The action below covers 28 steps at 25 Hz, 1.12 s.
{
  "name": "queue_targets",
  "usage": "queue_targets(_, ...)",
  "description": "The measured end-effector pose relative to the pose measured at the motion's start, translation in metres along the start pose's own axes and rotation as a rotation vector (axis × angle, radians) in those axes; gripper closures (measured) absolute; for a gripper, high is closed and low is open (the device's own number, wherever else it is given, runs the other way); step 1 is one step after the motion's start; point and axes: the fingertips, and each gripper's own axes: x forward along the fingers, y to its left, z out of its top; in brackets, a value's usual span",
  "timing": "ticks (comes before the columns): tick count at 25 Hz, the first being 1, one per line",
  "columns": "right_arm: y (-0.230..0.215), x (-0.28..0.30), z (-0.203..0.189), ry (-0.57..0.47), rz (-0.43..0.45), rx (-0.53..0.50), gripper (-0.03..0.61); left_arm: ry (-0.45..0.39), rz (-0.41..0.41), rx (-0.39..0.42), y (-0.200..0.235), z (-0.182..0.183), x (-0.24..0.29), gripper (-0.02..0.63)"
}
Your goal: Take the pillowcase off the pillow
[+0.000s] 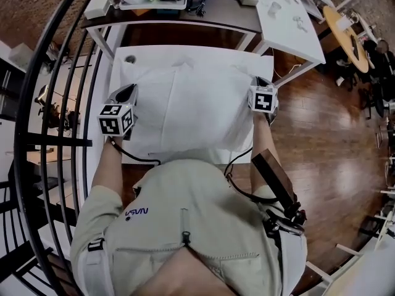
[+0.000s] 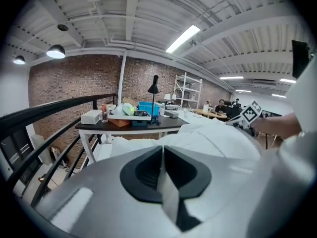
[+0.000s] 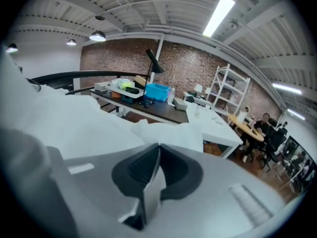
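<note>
Pillowcase (image 1: 185, 103): white cloth, soft and creased, with a long fold line running down its middle. It is drawn over a plump rectangular pillow (image 1: 207, 125), which is laid flat on a smooth white table (image 1: 121, 63) directly in front of the person. Left gripper (image 1: 131, 90) is set at the pillow's left edge, right gripper (image 1: 255, 80) at its right edge; each has a grey shell with dark ribbed pads. In the left gripper view the jaws are seen brought together on a thin pinched fold of the pillowcase (image 2: 167, 182), with the rest of the cloth heaped up beyond. In the right gripper view the jaws are likewise clamped on a flattened strip of the same cloth (image 3: 148, 192). Behind the table a dark-topped desk (image 1: 210, 16) is noted, a black curved railing (image 1: 65, 85) to the left, and a glossy wood floor (image 1: 327, 140) to the right.
</note>
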Motion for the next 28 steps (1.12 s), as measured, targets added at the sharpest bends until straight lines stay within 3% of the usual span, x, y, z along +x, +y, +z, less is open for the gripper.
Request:
queue_targets(4, 0.023, -0.002, -0.002, -0.043, 0.077, -0.013, 0.571, 0.045, 0.002, 0.093, -0.002, -0.006, 0.02, 0.594)
queue_targets(7, 0.033, -0.011, 0.008, -0.11, 0.108, 0.005, 0.568, 0.039, 0.006, 0.12, -0.002, -0.003, 0.028, 0.585)
queue_targets(11, 0.046, -0.047, 0.034, -0.266, 0.122, 0.052, 0.568, -0.028, 0.043, 0.159, 0.0, 0.011, 0.02, 0.566)
queue_targets(15, 0.081, -0.095, 0.041, -0.358, 0.167, 0.078, 0.568, -0.105, 0.009, 0.185, -0.016, 0.02, -0.02, 0.529)
queue_targets(19, 0.113, -0.128, 0.024, -0.367, 0.219, 0.092, 0.568, -0.103, -0.057, 0.167, -0.056, 0.003, -0.049, 0.487)
queue_targets(24, 0.148, -0.154, -0.014, -0.316, 0.248, 0.075, 0.567, -0.022, -0.093, 0.171, -0.093, -0.05, -0.069, 0.465)
queue_targets(28, 0.179, -0.171, -0.047, -0.26, 0.268, 0.061, 0.512, 0.035, -0.081, 0.197, -0.101, -0.084, -0.088, 0.462)
